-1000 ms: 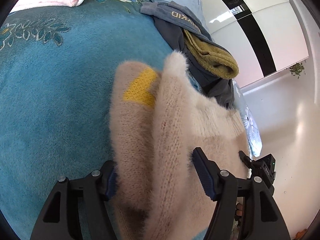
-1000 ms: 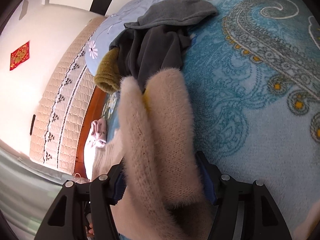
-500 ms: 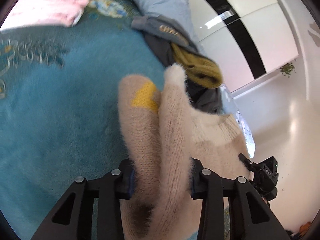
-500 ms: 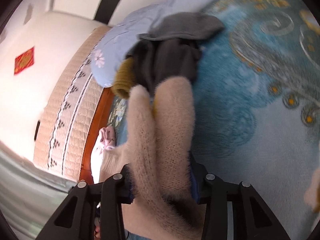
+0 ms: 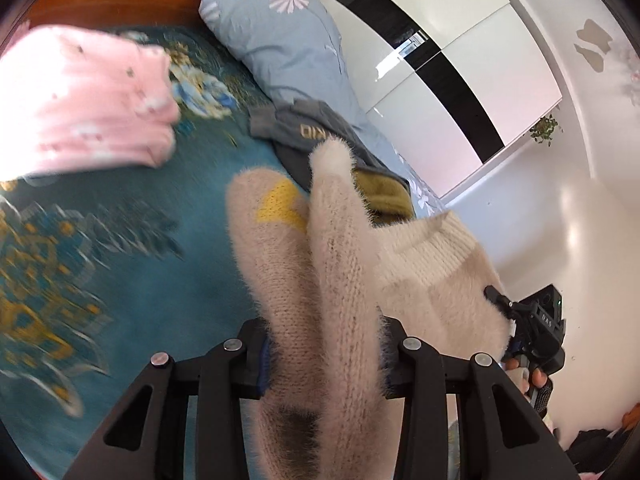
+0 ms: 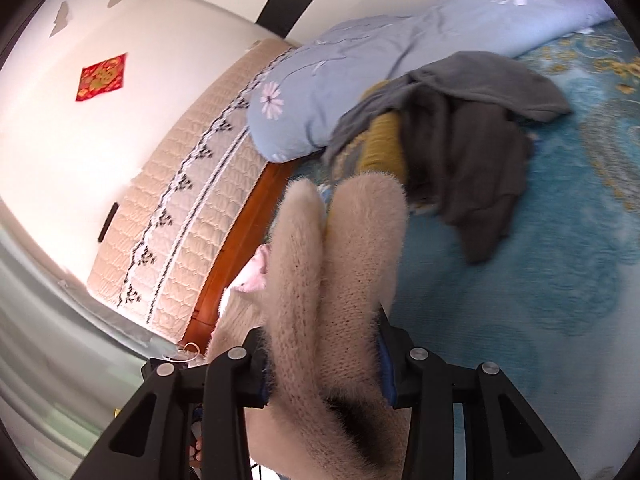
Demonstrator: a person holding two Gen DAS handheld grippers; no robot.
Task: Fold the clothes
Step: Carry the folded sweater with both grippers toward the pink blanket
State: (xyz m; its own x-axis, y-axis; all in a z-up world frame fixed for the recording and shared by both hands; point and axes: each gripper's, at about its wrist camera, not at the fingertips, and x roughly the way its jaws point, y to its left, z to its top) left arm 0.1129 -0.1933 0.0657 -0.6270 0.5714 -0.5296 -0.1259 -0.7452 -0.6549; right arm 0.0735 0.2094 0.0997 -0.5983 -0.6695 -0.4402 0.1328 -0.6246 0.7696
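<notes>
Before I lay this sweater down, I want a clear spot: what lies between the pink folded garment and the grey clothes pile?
In the left wrist view, only bare blue patterned blanket lies between the pink garment and the grey pile.

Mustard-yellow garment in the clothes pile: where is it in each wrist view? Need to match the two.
Left wrist: mustard-yellow garment sits right of centre, just past the fuzzy beige sweater tips, under the grey garment.
Right wrist: it sits above centre, poking out left of the grey garment, above the sweater tips.
Shared landmark: the light blue floral pillow.
</notes>
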